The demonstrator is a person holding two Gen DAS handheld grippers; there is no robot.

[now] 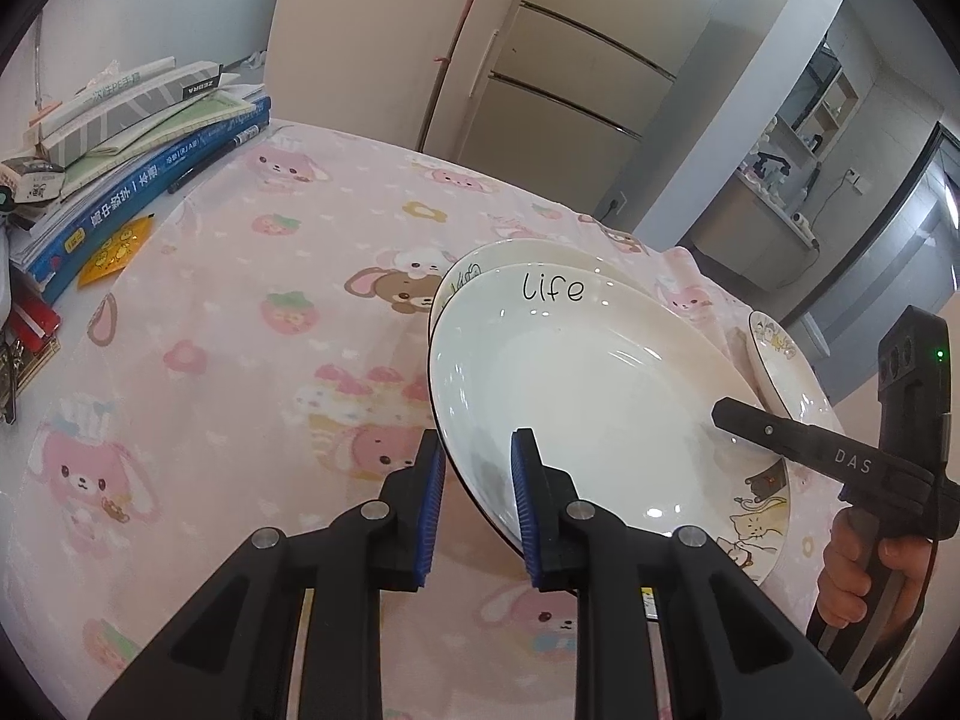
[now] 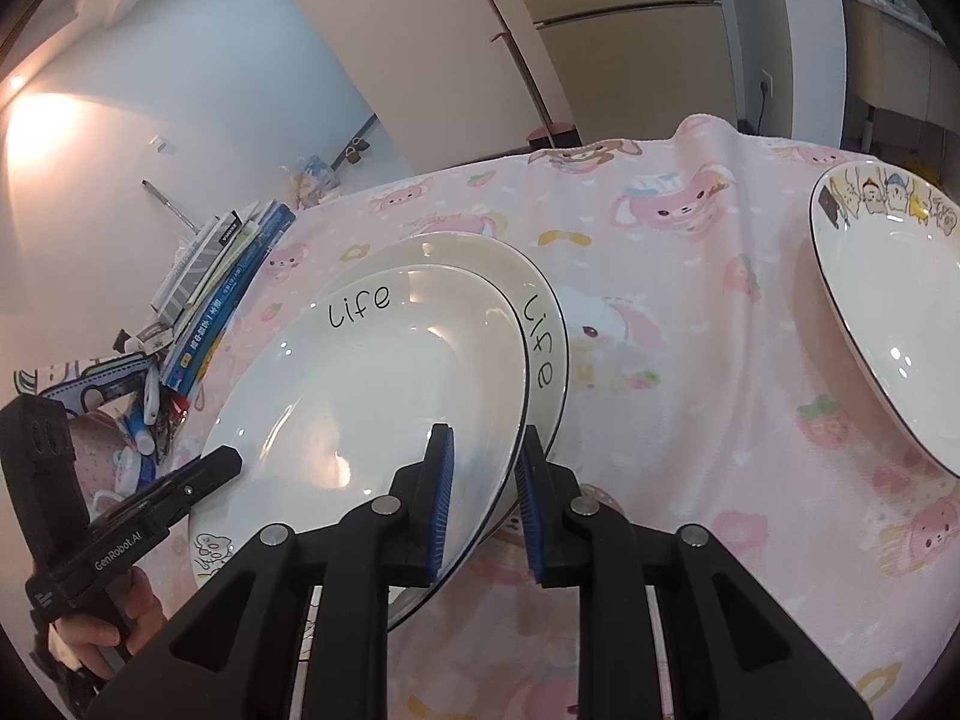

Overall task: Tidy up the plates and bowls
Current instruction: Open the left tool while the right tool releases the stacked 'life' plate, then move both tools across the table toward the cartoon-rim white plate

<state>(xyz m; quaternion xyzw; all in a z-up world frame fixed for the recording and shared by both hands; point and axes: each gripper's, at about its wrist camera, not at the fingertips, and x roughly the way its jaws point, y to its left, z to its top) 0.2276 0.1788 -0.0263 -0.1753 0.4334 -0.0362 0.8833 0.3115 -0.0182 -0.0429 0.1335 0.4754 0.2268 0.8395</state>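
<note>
A white plate marked "Life" (image 1: pixel 576 384) (image 2: pixel 372 384) rests on a second, larger "Life" plate (image 1: pixel 516 252) (image 2: pixel 540 336) on the pink cartoon tablecloth. My left gripper (image 1: pixel 477 498) has its blue pads on either side of the upper plate's near-left rim. My right gripper (image 2: pixel 480 504) straddles the same plate's opposite rim, one pad inside and one outside. Both jaws show a gap around the rim, so the grip is unclear. The right gripper also shows in the left wrist view (image 1: pixel 744 414). A third plate with cartoon animals (image 2: pixel 894 312) lies apart to the right.
A stack of books (image 1: pixel 138 150) and stationery lies at the table's far left. The tablecloth (image 1: pixel 240 360) has bare room left of the plates. A cream cabinet (image 1: pixel 570 72) and a broom handle stand beyond the table.
</note>
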